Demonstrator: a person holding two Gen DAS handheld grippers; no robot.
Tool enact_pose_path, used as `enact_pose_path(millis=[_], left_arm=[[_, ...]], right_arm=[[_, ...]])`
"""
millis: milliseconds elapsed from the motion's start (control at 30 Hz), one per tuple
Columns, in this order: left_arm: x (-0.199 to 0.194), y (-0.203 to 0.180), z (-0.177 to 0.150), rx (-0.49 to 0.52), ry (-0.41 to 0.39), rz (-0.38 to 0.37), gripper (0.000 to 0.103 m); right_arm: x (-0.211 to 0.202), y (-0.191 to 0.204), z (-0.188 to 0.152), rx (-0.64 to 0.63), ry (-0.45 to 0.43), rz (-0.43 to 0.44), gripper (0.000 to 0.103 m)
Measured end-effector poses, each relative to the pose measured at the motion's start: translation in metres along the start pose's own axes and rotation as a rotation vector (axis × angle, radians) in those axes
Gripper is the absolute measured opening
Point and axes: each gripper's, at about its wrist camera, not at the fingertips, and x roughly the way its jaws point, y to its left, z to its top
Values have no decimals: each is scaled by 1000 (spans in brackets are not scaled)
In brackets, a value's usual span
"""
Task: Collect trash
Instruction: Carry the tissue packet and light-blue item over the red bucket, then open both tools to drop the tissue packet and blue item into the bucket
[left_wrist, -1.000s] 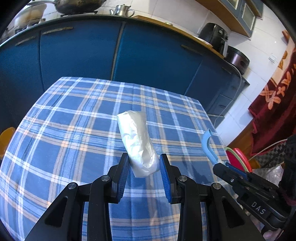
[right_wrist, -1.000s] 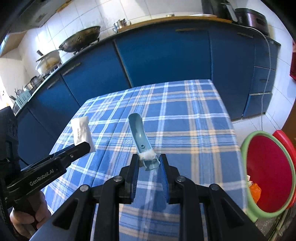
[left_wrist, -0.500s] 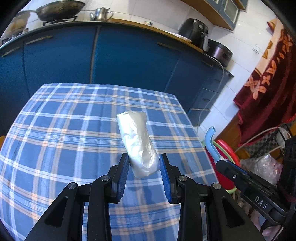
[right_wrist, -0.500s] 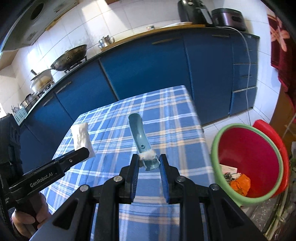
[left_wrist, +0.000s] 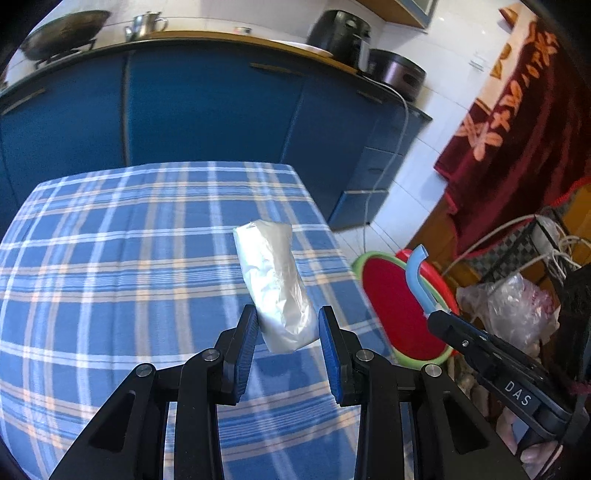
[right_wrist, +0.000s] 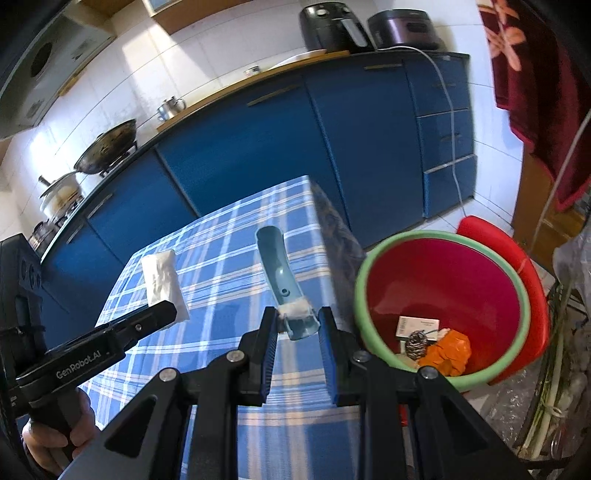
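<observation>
My left gripper (left_wrist: 288, 326) is shut on a white crumpled plastic packet (left_wrist: 273, 284) that sticks out forward over the blue checked tablecloth (left_wrist: 110, 280). My right gripper (right_wrist: 297, 325) is shut on a curved blue plastic piece (right_wrist: 277, 269) with a white wad at its gripped end. That blue piece (left_wrist: 415, 275) also shows in the left wrist view, over a red bin with a green rim (left_wrist: 399, 306). In the right wrist view the bin (right_wrist: 443, 284) stands on the floor right of the table and holds a white card, a dark ball and orange scraps. The white packet (right_wrist: 162, 284) appears there at left.
Blue kitchen cabinets (right_wrist: 258, 147) run behind the table, with a wok (right_wrist: 107, 147) and pots on the counter. A red stool (right_wrist: 517, 258) stands behind the bin. A clear plastic bag (left_wrist: 513, 306) and a wire rack lie at the right. A hand (right_wrist: 55, 443) holds the left gripper.
Both grippers have swung rightward across the table with their loads. The red bin has come much further into both views, its contents now visible. Neither grip changed.
</observation>
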Motion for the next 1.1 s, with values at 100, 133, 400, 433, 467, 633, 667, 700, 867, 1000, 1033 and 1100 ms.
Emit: enact_pose_path(millis=[100,133,400,433,467,633,667,700,867,1000,1033,1100], left_arm=[[7,-13,1,24,13,-15,34],[10,-17,2,32,17,-19,34],[32,-47,6,89,54,-54,34],[35,-51,6,96,59,-57,34],[38,-55,6,103,64,-60,34],[53,-75,6,143,88,-79,34],[57,-80,6,151,93,-84,34],[61,-83,7,156,98,-88,34],[82,-100,7,189,133,-108,34],[97,-111,4,206,165,-119,34],[101,-114,3,212,174,-123,34],[107,-118,1,222,189,-127,34]], right_arm=[[-2,-13,0,22,-5,-14,25],[-3,-17,0,29,-6,-19,25],[-3,-51,-1,93,-8,-57,25],[-3,-54,-1,99,-7,-60,25],[-3,-58,-2,107,-7,-64,25],[1,-78,-4,144,2,-89,25],[3,-83,-4,152,6,-96,25],[3,-86,-5,158,8,-102,25],[8,-104,-7,185,17,-133,25],[15,-120,-11,216,33,-150,25],[16,-122,-12,221,36,-151,25],[18,-127,-12,230,40,-157,25]])
